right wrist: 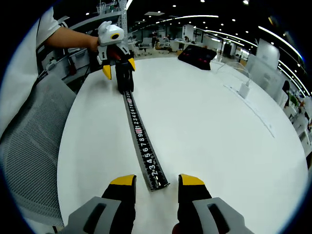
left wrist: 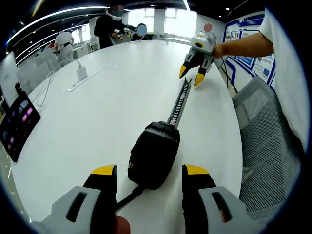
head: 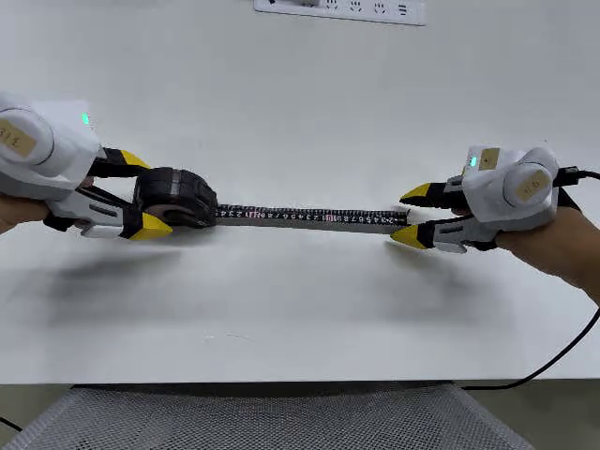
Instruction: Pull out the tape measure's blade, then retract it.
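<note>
Starting nearest you, a grey mesh chair [head: 272, 417] sits just below the front edge of the white counter [head: 300, 309], and a black cable [head: 562, 352] hangs past that edge on your right.

Further in, the tape measure [head: 178, 197] lies on the counter in front of your left hand, a black case with its blade [head: 309, 216] drawn out flat across the surface toward your right.

Your left claw [head: 144, 193] has its jaws apart, one yellow tip on each side of the case's rear. The left gripper view shows a thin gap beside the case, so it straddles rather than clamps.

Your right claw [head: 412, 216] is also spread. The blade's tip [right wrist: 158, 184] rests on the counter just ahead of the two yellow tips and between them, with neither jaw pressing on it. The numbers run away from that end toward the case.

At the counter's far edge lies a white power strip [head: 342, 9].
</note>
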